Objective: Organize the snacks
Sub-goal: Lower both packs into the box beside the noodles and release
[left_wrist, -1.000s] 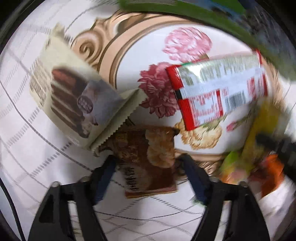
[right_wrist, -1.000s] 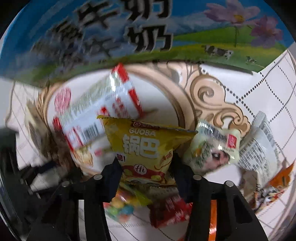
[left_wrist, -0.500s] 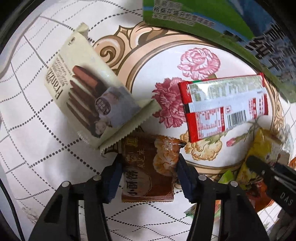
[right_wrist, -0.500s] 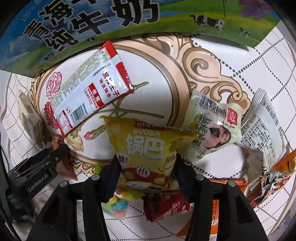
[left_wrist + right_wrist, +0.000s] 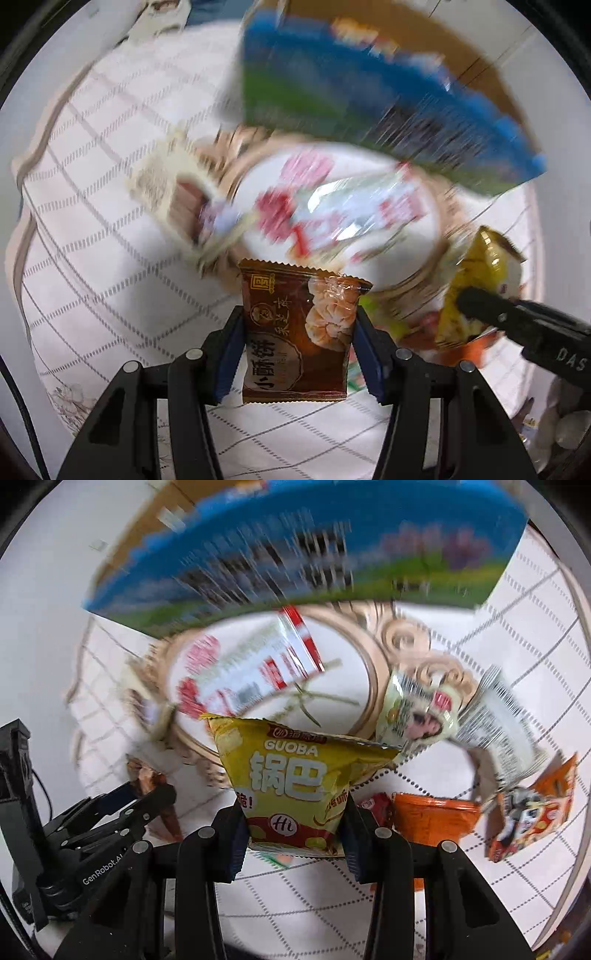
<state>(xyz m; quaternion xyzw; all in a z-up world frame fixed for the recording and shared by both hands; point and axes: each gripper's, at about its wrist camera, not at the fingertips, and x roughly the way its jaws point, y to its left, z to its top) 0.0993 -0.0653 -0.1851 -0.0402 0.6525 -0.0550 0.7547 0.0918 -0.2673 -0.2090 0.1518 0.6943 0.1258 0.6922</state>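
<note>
My left gripper (image 5: 297, 314) is shut on a brown pastry packet (image 5: 295, 332), which hangs upright between the blue pads, clear of the tablecloth. My right gripper (image 5: 293, 808) is shut on a yellow GUOBA crisp packet (image 5: 291, 771); its jaws are closing tighter, and the pads pinch the packet's lower half. That packet is off the table too. In the left wrist view the yellow packet (image 5: 476, 280) shows at the right. In the right wrist view the left gripper's fingers (image 5: 147, 801) show at the lower left.
A blue and green milk carton box (image 5: 295, 546) stands at the back. On the flowered tablecloth (image 5: 110, 277) lie a red and white packet (image 5: 251, 668), a cream wafer packet (image 5: 173, 192), a pale green packet (image 5: 417, 709), a white packet (image 5: 498, 723) and orange packets (image 5: 432, 812).
The left jaws closed on the brown packet, and both grippers then rose with their packets. The snacks on the table now look smaller and farther away.
</note>
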